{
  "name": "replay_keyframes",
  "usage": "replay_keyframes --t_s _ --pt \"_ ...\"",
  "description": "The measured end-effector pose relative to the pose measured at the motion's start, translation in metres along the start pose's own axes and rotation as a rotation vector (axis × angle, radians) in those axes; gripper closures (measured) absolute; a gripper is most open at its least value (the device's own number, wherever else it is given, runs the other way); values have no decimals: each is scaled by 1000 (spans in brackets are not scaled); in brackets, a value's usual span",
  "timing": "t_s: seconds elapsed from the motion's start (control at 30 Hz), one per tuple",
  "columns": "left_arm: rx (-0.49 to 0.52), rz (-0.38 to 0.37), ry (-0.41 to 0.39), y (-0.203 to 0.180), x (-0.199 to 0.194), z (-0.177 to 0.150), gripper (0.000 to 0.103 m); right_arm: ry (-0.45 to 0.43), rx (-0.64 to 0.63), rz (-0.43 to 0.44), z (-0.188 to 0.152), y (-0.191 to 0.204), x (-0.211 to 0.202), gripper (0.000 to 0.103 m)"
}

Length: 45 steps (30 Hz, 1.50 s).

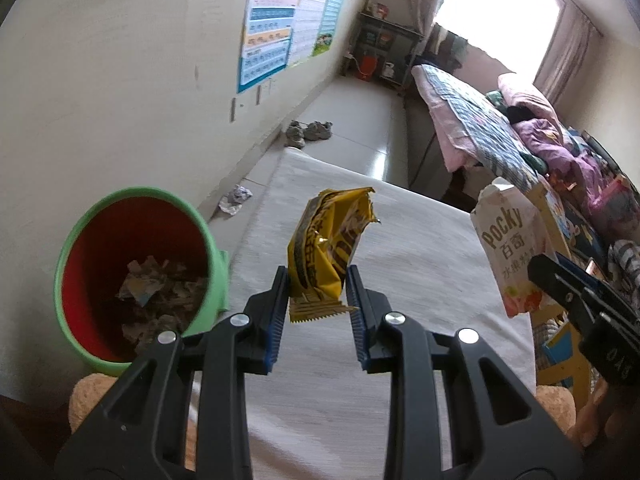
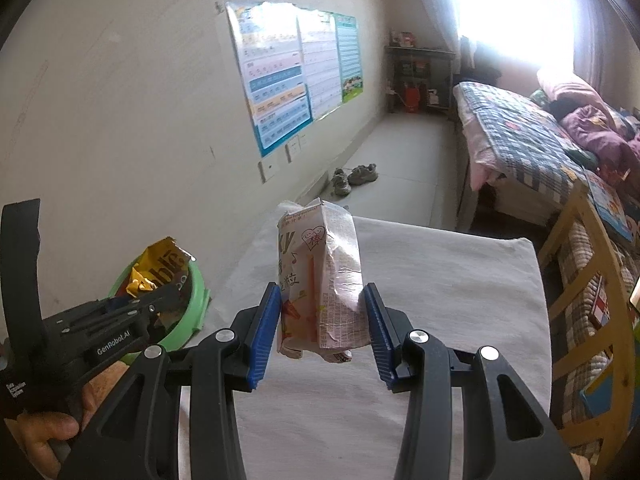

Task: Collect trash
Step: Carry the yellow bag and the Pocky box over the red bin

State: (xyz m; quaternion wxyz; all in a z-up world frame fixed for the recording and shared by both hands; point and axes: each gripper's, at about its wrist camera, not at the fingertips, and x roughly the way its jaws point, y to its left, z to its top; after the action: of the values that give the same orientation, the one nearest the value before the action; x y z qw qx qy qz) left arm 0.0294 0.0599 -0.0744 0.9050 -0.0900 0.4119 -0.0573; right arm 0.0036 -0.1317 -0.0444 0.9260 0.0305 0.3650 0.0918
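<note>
We've got 2 pinches: left gripper (image 1: 317,280) on the yellow wrapper (image 1: 326,248), right gripper (image 2: 320,312) on the Pocky box (image 2: 320,280). Either could miss the green bin (image 1: 140,276) if we let go early.

The bin (image 1: 136,276) mouth lies open at left; the table (image 1: 400,272) ahead is bare.

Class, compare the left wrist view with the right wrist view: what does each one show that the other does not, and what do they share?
Only the left wrist view shows inside the green bin, red-lined and holding crumpled paper, plus a crumpled scrap on the floor by the wall.

Only the right wrist view shows the pink Pocky box's printed side panel and the hand holding the left gripper.

Both show the yellow wrapper clamped in the left gripper, the Pocky box in the right gripper, the bin, cloth-covered table, wall posters, shoes and bed.
</note>
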Motion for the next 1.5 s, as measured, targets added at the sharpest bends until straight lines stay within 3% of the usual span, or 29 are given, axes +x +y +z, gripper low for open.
replay_keyframes --t_s 0.37,1.07,1.5 --pt "-79 78 -11 56 -7 -5 75 36 -114 57 4 58 23 61" --pt "-182 227 -25 142 -17 -4 75 74 -231 120 14 131 63 61" --pt "-229 252 -4 176 -13 -8 75 86 -279 150 22 163 82 61"
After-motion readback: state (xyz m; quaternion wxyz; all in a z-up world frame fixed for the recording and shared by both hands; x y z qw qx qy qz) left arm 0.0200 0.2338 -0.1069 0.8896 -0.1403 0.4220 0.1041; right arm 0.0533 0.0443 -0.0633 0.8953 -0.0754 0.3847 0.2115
